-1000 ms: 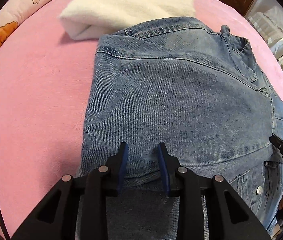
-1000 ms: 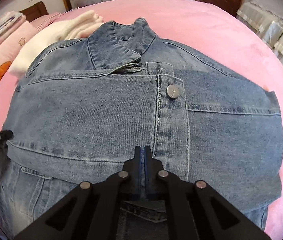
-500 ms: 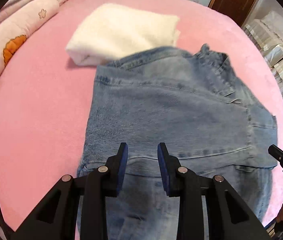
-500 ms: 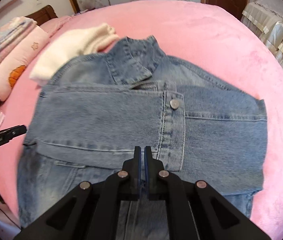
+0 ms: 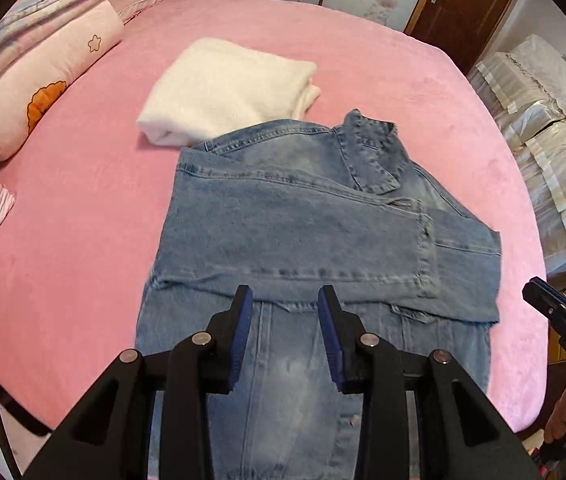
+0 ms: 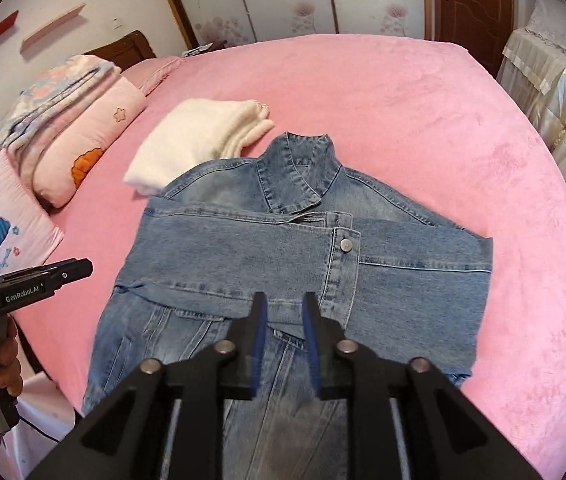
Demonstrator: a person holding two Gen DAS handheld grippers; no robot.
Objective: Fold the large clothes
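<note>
A blue denim jacket [image 5: 307, 236] lies on the pink bed, collar at the far end, both sleeves folded across its chest; it also shows in the right wrist view [image 6: 283, 256]. Its lower hem hangs toward the near bed edge. My left gripper [image 5: 285, 300] is open and empty, held above the lower chest of the jacket. My right gripper [image 6: 285, 304] is open and empty, above the folded sleeve edge. Each gripper shows at the side of the other's view: the right one [image 5: 543, 292] and the left one [image 6: 83, 270].
A folded white fleece garment [image 5: 227, 88] lies just beyond the jacket's left shoulder, partly under it. Folded pink quilts [image 5: 39, 64] are stacked at the far left. The pink bed [image 6: 423, 112] extends beyond. A covered sofa [image 5: 543, 120] stands to the right.
Both grippers have pulled back and risen away from the jacket. The right gripper was shut and is now open. The left gripper stayed open.
</note>
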